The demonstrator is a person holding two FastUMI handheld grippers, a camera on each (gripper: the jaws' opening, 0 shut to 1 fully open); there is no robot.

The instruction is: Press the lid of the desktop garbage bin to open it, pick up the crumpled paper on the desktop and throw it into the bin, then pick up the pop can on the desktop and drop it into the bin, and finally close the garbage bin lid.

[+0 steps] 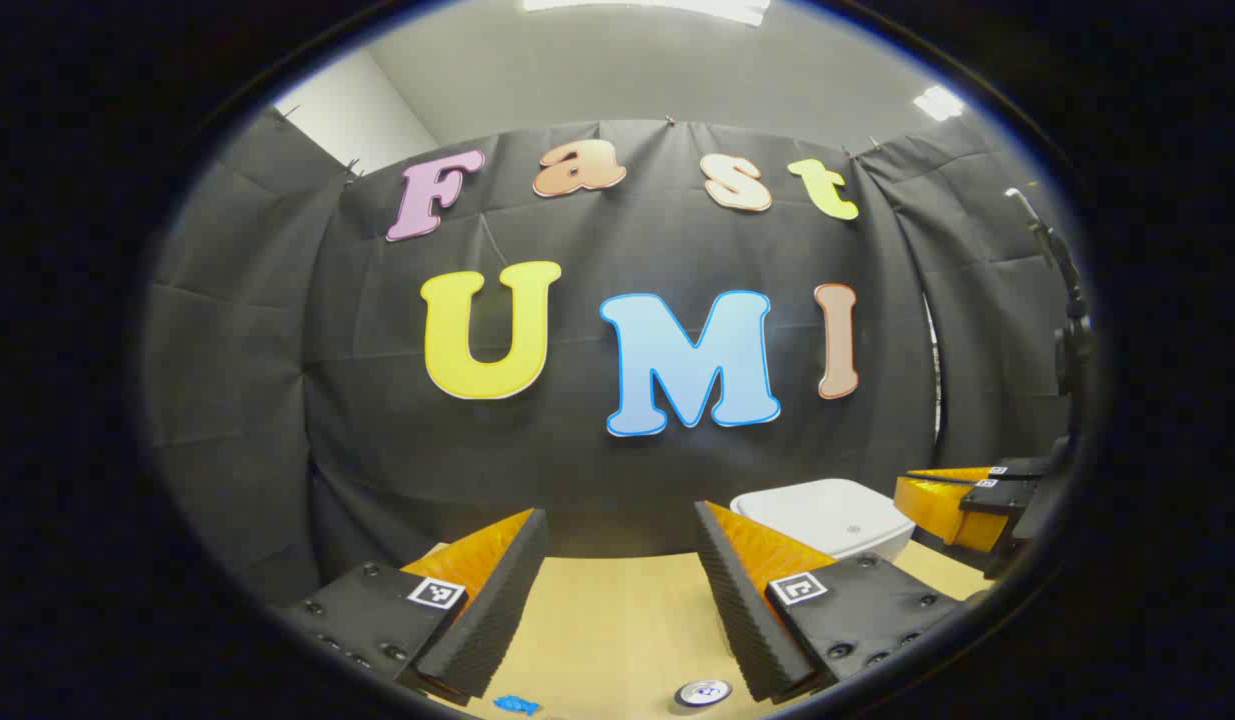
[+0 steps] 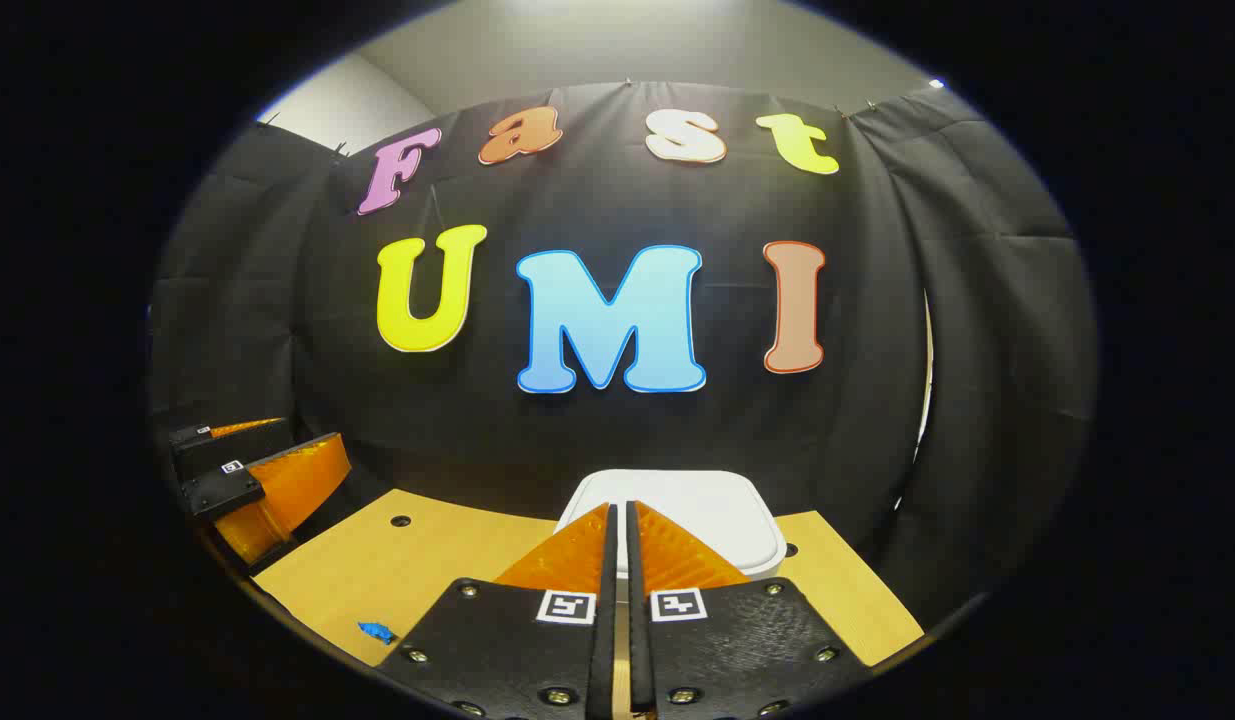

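Two grippers up; lid of the garbage bin (image 2: 677, 520) down, bin at the surface's (image 2: 427, 560) far edge. Right gripper (image 2: 618, 525) clenched on nothing, fingers aimed at the lid's near edge. Left gripper (image 1: 617, 560) released, empty, pop can (image 1: 702, 692) below it. Judgement: press straight down on the lid's middle with closed tips, briefly, then lift clear

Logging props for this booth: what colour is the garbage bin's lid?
White, plain; the bin lid shows best in the right gripper view.
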